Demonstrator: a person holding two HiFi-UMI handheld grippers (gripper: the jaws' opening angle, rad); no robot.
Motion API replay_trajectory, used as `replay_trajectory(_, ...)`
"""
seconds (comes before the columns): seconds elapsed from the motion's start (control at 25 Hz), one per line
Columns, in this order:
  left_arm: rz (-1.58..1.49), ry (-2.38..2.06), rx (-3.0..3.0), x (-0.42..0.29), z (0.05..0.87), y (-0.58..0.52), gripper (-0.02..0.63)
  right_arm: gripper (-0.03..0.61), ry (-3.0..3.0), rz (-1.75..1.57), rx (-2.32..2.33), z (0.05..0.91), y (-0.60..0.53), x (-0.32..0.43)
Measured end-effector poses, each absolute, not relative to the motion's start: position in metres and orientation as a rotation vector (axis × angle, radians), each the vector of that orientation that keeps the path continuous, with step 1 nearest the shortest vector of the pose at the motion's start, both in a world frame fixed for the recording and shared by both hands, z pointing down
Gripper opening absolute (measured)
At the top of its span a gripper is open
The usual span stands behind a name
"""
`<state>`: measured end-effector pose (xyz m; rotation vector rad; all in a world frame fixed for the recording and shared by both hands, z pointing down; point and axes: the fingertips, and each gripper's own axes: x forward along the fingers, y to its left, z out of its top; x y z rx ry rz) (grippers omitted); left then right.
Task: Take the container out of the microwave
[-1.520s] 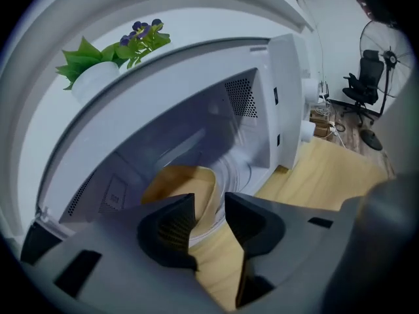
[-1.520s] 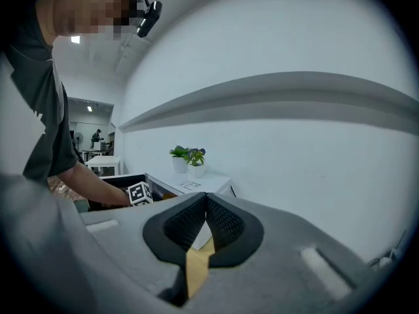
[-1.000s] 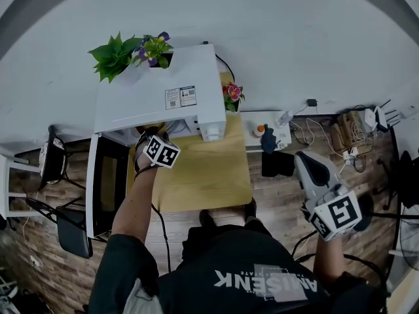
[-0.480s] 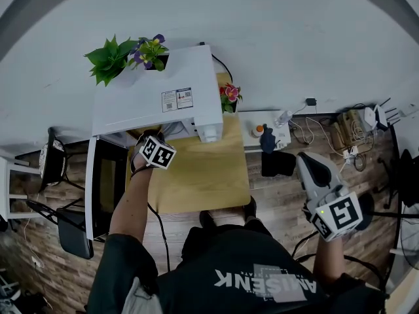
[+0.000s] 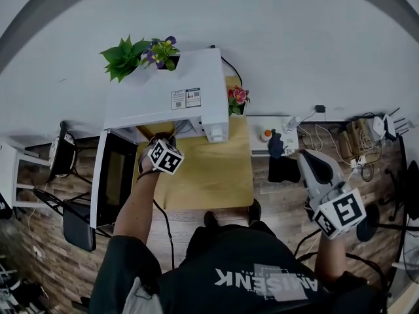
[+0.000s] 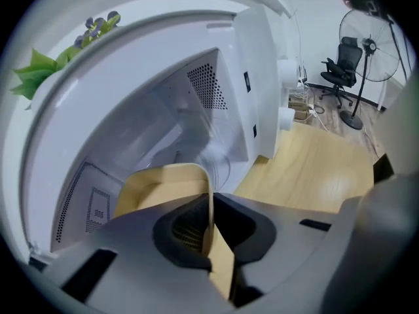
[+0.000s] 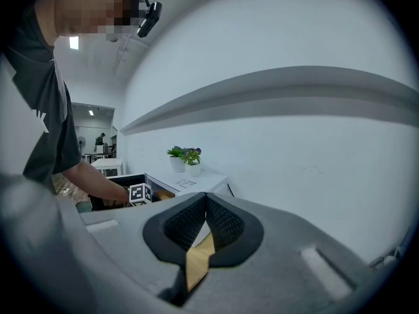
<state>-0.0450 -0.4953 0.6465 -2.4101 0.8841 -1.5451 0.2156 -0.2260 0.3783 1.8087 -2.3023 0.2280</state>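
The white microwave (image 5: pixel 163 97) stands on the wooden table (image 5: pixel 203 175) with its door (image 5: pixel 111 182) swung open to the left. My left gripper (image 5: pixel 157 141) is at the oven's mouth. In the left gripper view its jaws are closing, and the pads press on the thin rim of a tan container (image 6: pixel 163 185) at the left gripper (image 6: pixel 211 205). The container sits low in the white cavity (image 6: pixel 196 110). My right gripper (image 5: pixel 313 165) hangs off to the right of the table, away from the microwave. In its own view the right gripper (image 7: pixel 206 205) has pads together and holds nothing.
Potted plants (image 5: pixel 137 54) sit on the microwave's back left corner and a flower pot (image 5: pixel 237 97) stands right of it. A low white stand (image 5: pixel 275 136) with small items and cables is on the floor at right. Chairs (image 5: pixel 62 156) stand left of the open door.
My left gripper has drawn back a little from the microwave's opening toward the person. The right gripper has stayed in place.
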Motion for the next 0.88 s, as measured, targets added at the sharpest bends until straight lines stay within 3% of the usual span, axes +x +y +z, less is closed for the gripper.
replay_trajectory(0.88, -1.538, 0.823, -2.48, -0.044, 0.571, -0.344, 0.018, 0.006, -2.618, 0.115, 1.472, 0.351, -0.227, 0.205)
